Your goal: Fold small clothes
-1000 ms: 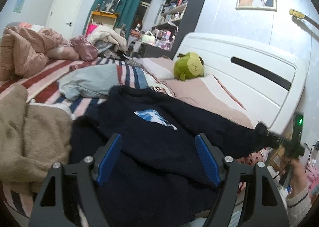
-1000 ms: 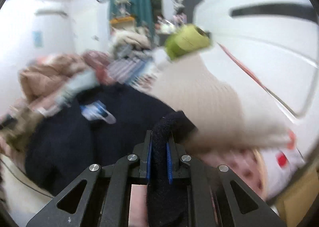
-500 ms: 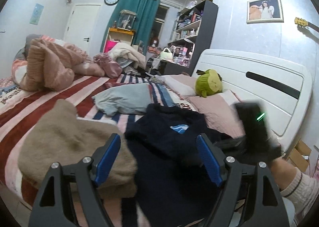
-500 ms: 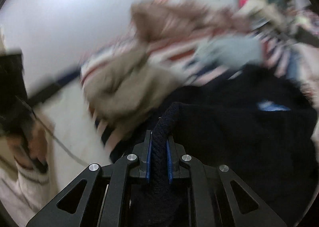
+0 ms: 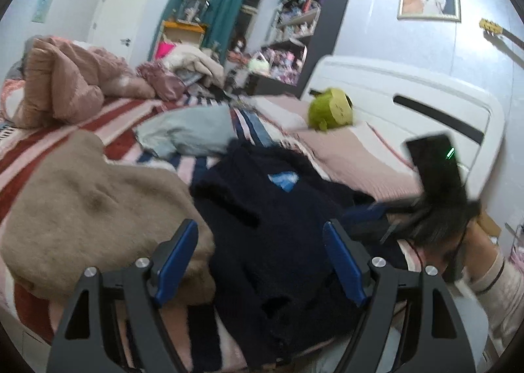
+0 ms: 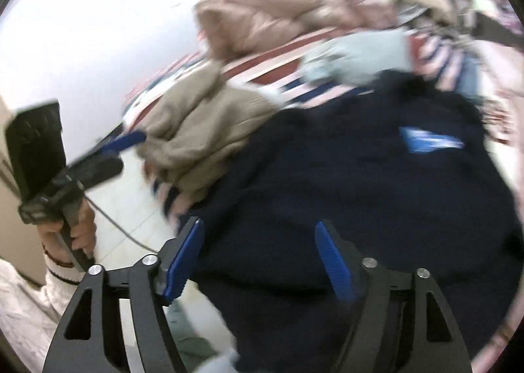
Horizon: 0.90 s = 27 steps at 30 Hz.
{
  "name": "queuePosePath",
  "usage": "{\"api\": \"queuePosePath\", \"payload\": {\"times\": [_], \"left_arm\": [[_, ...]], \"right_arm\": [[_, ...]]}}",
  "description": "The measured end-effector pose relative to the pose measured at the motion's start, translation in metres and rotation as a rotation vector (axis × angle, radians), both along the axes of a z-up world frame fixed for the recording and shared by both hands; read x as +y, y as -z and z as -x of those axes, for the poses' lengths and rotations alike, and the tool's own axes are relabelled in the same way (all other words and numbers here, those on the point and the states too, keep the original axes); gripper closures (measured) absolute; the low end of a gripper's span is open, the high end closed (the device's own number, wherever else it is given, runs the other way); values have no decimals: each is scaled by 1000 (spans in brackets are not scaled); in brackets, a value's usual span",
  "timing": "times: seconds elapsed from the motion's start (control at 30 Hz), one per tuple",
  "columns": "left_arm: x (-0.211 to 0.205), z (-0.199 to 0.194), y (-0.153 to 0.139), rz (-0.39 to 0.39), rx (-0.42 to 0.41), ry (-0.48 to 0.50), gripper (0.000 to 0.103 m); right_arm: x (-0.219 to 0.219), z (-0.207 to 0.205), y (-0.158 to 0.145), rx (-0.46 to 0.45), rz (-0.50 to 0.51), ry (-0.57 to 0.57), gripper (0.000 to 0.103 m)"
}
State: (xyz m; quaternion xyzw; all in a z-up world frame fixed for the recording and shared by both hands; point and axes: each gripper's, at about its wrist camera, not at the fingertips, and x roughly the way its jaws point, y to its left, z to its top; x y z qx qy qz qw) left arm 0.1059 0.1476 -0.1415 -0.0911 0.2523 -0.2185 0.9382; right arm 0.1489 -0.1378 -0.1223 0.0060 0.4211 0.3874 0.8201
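A dark navy sweater [image 5: 281,215] with a small blue label lies bunched on the striped bed; it also fills the right wrist view [image 6: 376,183]. My left gripper [image 5: 262,258] is open and empty, just above the sweater's near edge. My right gripper [image 6: 258,261] is open and empty over the sweater's near part. In the left wrist view the right gripper [image 5: 370,214] reaches in from the right, over the sweater. In the right wrist view the left gripper [image 6: 129,140] shows at the left beside the bed.
A tan fleece garment [image 5: 95,209] lies left of the sweater, a light blue garment [image 5: 190,133] behind it. A pink quilt [image 5: 62,91], a green plush toy [image 5: 330,109] on pink pillows, and the white headboard [image 5: 425,104] are farther back.
My right gripper held the sweater's sleeve, carried it left across the sweater, then opened and let it go. My left gripper stayed open.
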Motion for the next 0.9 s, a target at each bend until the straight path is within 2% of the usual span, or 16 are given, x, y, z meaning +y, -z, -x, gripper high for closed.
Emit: {"api": "queuePosePath", "payload": {"times": [0.03,0.13,0.27,0.4,0.6,0.67,0.73,0.77,0.83,0.9], "left_arm": [[-2,-1,4,-4,14,10,27],[-8,-2,22,-17,74,39,27],[-13,-7,53,-21,185,42,23],[-15,-9,79,4,280,8,23],[-21,-18,100,56,364,-23,23],[-24,-19,101,62,363,-34,23],[-29,-22,100,59,360,-37,29],[-31,-23,100,59,362,-37,35],[-38,-28,101,52,359,-48,42],[-43,-34,102,70,348,-40,50]], "right_arm": [[-15,3,-1,-9,6,40,31],[-72,17,3,-7,7,171,20],[-135,40,26,27,-33,317,0],[-171,59,55,24,4,401,0],[-169,62,93,87,-54,369,0],[-165,62,99,82,-51,366,0],[-166,66,101,70,-53,362,0],[-167,67,101,69,-66,359,1],[-167,68,104,78,-100,339,3],[-159,67,105,72,-84,326,7]]}}
